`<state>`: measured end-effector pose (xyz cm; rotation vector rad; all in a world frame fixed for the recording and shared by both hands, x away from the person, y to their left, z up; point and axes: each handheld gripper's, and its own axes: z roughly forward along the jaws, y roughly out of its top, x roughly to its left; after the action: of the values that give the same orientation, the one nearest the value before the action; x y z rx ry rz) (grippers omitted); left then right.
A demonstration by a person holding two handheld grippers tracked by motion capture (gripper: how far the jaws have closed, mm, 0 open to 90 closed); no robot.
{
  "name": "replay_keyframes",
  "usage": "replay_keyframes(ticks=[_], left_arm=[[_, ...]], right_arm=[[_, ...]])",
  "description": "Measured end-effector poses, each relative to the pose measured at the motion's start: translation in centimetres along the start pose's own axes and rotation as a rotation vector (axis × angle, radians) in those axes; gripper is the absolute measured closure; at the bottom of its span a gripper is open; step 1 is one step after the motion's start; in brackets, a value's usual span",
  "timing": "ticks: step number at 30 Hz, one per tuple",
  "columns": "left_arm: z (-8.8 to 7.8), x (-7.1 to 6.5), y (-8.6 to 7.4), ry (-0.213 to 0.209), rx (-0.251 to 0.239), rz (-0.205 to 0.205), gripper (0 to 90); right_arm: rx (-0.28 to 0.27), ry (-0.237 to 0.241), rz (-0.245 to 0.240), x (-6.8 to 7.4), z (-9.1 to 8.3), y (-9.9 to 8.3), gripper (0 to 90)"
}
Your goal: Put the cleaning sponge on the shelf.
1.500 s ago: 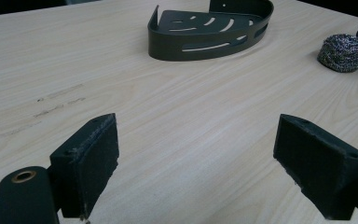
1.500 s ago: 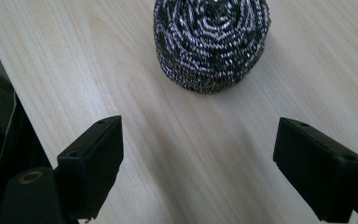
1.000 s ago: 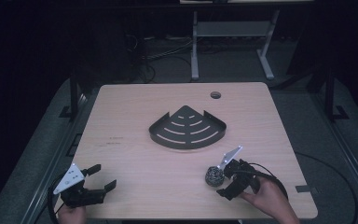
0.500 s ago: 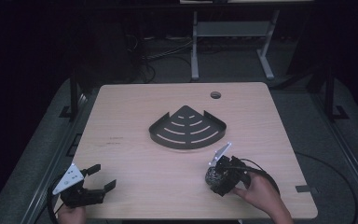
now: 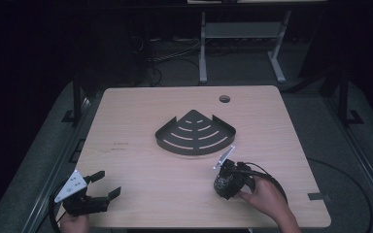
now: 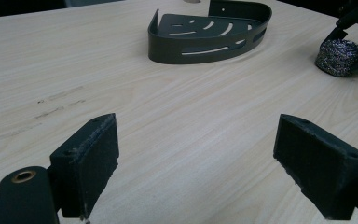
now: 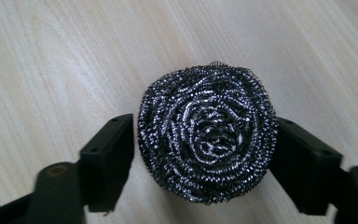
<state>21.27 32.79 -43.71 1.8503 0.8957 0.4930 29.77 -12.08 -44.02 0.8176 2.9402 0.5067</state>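
My right gripper [image 7: 205, 154] has just been closing on the steel scourer [image 7: 207, 133], its pads now pressing both sides. The scourer sits on the table [image 5: 141, 126], near the black corner rack [image 5: 195, 133]. My left gripper [image 6: 205, 158] rests spread wide, holding nothing.

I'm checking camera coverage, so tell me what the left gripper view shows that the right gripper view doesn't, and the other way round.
Left gripper view alone: the black corner shelf tray standing on the table, and the left gripper with its jaws wide apart and nothing between them.

Right gripper view alone: a close look straight down on the coiled strands of the steel wool scourer, with the right gripper, whose jaws have just been closing, pressing it from both sides.

Both: the scourer, seen small at the left gripper view's right edge, and the light wooden table.
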Motion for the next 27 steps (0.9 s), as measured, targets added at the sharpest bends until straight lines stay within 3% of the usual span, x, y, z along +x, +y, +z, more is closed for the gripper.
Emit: replay_keyframes(ticks=[12,27], left_arm=[[-0.02,0.02,0.03,-0.001,-0.001,0.003,13.3],[-0.08,0.04,0.04,0.003,-0.003,0.004,13.3]], right_arm=[[-0.001,-0.006,-0.023,0.13,0.04,0.10,33.6],[-0.003,0.014,-0.031,-0.03,-0.62,0.07,34.0]])
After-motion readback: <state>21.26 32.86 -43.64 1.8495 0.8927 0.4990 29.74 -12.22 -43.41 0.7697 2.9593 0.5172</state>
